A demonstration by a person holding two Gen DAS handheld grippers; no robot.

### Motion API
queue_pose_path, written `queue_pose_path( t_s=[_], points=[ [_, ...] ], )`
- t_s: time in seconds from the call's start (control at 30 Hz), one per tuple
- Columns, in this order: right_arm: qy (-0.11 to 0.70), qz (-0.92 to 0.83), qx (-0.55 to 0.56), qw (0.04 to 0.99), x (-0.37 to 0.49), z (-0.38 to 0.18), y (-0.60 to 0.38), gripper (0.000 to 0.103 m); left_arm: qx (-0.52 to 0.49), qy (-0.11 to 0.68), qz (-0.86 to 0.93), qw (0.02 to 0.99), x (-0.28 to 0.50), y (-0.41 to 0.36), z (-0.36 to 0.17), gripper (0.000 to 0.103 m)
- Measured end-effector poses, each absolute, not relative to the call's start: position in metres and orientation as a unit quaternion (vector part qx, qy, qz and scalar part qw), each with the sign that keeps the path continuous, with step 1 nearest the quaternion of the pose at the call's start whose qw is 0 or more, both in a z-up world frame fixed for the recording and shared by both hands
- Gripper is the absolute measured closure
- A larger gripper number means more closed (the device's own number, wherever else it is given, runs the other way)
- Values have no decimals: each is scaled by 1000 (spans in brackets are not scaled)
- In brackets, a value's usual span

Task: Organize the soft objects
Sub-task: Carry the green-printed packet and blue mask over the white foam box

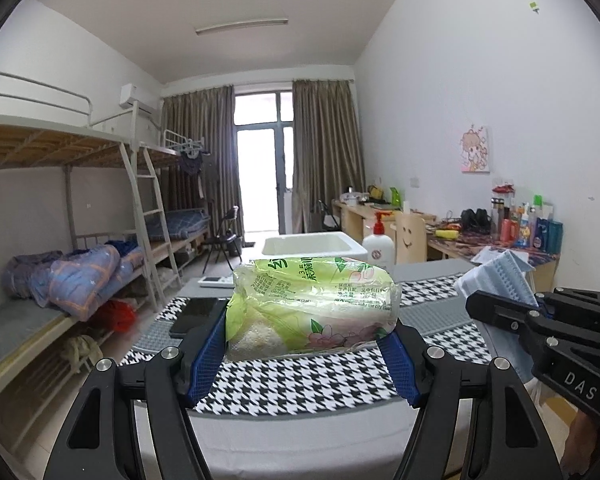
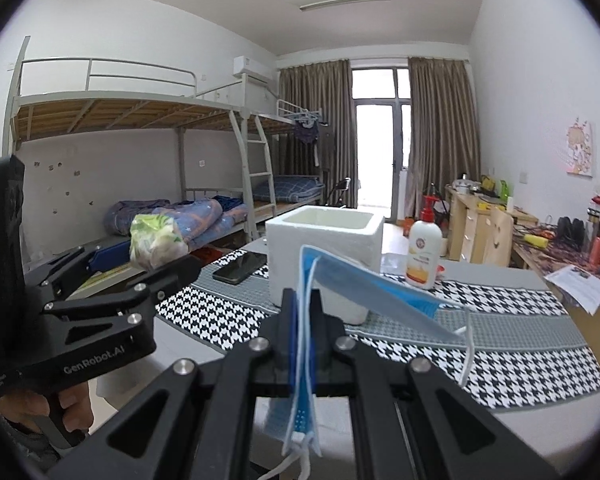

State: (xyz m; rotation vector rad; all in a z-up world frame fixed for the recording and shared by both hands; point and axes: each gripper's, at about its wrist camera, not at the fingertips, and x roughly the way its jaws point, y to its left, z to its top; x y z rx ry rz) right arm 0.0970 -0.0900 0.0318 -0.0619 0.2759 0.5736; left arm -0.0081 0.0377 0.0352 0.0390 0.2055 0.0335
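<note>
tissue pack [image 1: 312, 308]: light, squashy, slick film; left gripper [image 1: 312, 354] pinches its ends. right gripper [image 2: 304, 344] clamps limp masks [image 2: 364, 296]; box [image 2: 324, 252] at 12 o'clock.

Left wrist view looked along its fingers over the houndstooth table [image 1: 300, 380] toward the window, right wrist view likewise from the right, both shared the foam box [image 2: 324, 240].
</note>
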Motion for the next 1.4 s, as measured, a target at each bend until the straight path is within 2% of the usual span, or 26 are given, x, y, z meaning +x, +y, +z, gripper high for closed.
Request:
queue_pose_path(
  t_s=[1.4],
  points=[
    [170, 262, -30, 950, 189, 59, -66, 96, -4, 139, 17, 990, 101, 75, 60, 32]
  ],
)
